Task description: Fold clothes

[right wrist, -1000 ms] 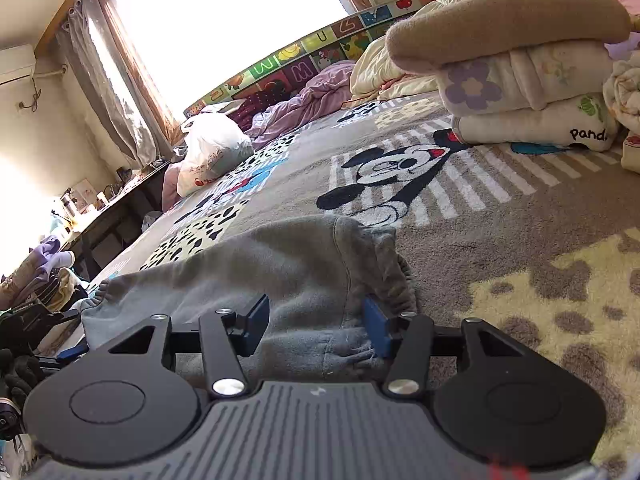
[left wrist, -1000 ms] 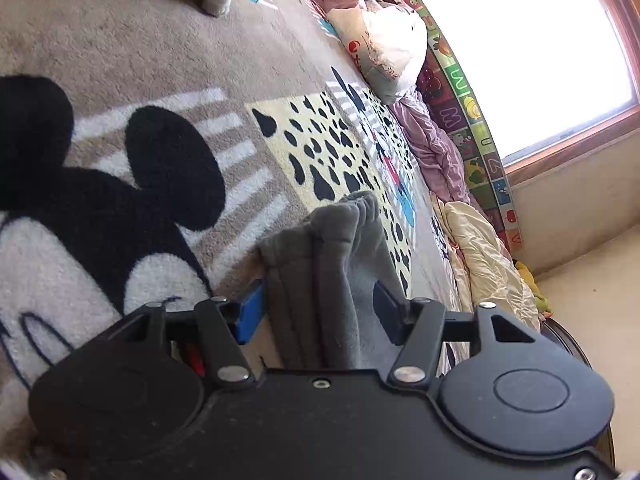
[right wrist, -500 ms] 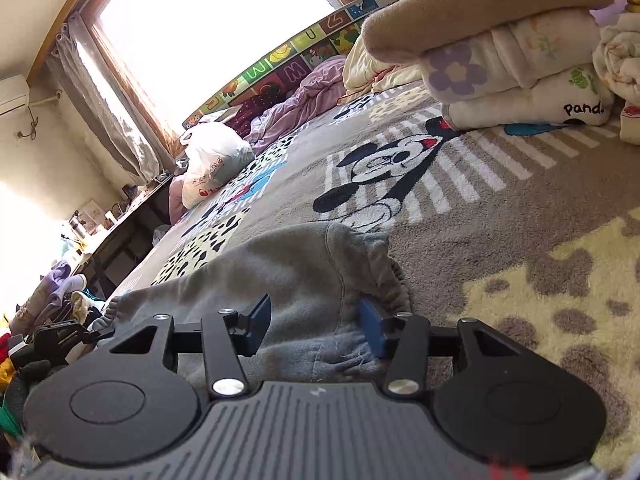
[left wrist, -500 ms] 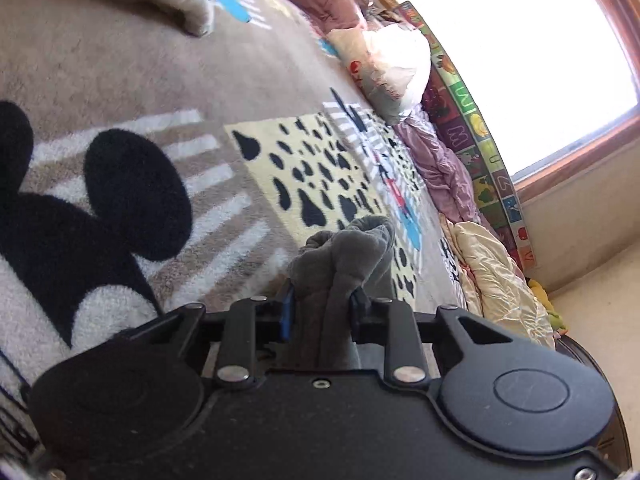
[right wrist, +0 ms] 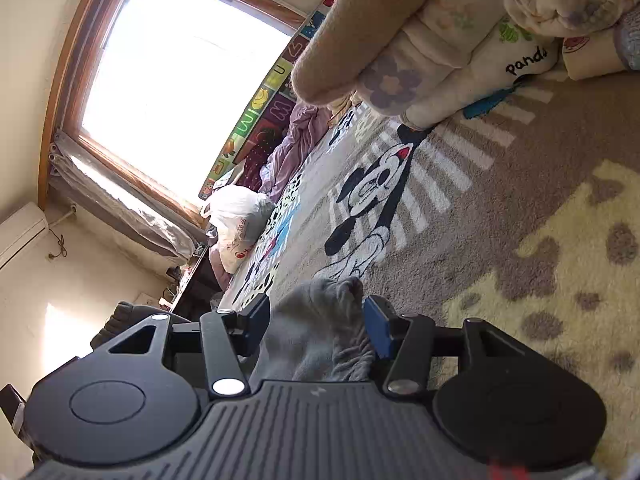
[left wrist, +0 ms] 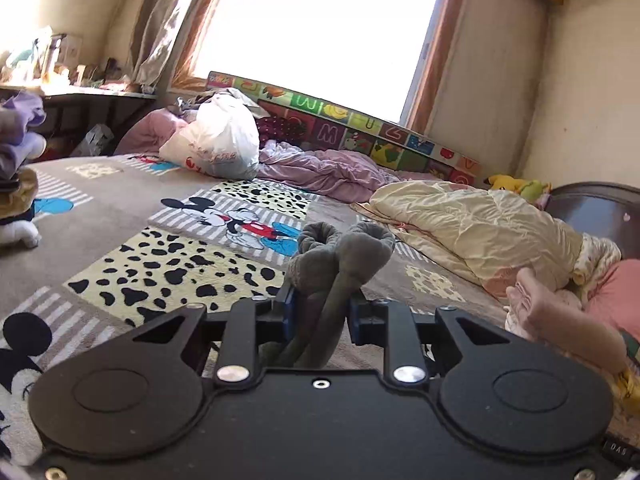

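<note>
A grey fleece garment [left wrist: 340, 256] is bunched between the blue pads of my left gripper [left wrist: 320, 314], which is shut on it and holds the bunch up above the Mickey Mouse blanket [left wrist: 180, 268]. In the right wrist view the same grey garment [right wrist: 320, 320] sits between the blue pads [right wrist: 378, 330] of my right gripper [right wrist: 318, 326]. The jaws stand fairly wide with the cloth filling the gap between them, and whether they squeeze it is unclear. That view is tilted steeply.
A white plastic bag [left wrist: 216, 140], a purple quilt [left wrist: 320, 168] and a cream quilt [left wrist: 472, 224] lie near the window. A person's hand [left wrist: 536, 304] shows at right. Folded blankets [right wrist: 440, 40] are stacked at the bed's far side. A desk [left wrist: 80, 100] stands at left.
My left gripper closed on the grey garment, lifted it and turned toward the window. My right gripper rolled sideways, with the cloth still between its pads.
</note>
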The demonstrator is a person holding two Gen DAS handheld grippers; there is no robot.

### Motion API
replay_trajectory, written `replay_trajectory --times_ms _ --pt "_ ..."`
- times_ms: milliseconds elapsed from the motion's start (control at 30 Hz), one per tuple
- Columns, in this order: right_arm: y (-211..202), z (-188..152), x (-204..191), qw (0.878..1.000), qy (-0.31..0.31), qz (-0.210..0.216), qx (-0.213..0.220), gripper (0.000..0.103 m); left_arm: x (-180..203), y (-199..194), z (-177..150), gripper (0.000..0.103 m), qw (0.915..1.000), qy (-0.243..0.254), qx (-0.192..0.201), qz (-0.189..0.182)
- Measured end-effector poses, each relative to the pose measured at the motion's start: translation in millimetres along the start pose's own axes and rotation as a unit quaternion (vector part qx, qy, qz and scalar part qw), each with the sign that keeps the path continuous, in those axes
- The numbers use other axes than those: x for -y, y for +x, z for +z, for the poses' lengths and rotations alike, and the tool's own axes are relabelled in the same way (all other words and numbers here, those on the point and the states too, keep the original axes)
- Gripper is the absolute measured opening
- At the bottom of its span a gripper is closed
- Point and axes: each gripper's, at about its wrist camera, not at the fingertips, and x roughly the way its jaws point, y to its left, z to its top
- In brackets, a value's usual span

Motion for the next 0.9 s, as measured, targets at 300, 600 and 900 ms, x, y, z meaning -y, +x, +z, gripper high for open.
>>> replay_trajectory --times_ms 300,600,900 --pt "-12 19 15 0.999 0.039 0.019 0.015 0.055 120 13 -84 0.024 0.9684 0.248 0.024 -0.002" --pt "-20 32 24 0.999 0.038 0.022 0.025 0.055 169 8 -185 0.039 0.8479 0.525 -0.025 -0.072" --pt "-20 23 -22 0.991 -0.128 0.021 0.043 0.055 83 -19 -72 0.035 0.9493 0.273 -0.054 -0.146"
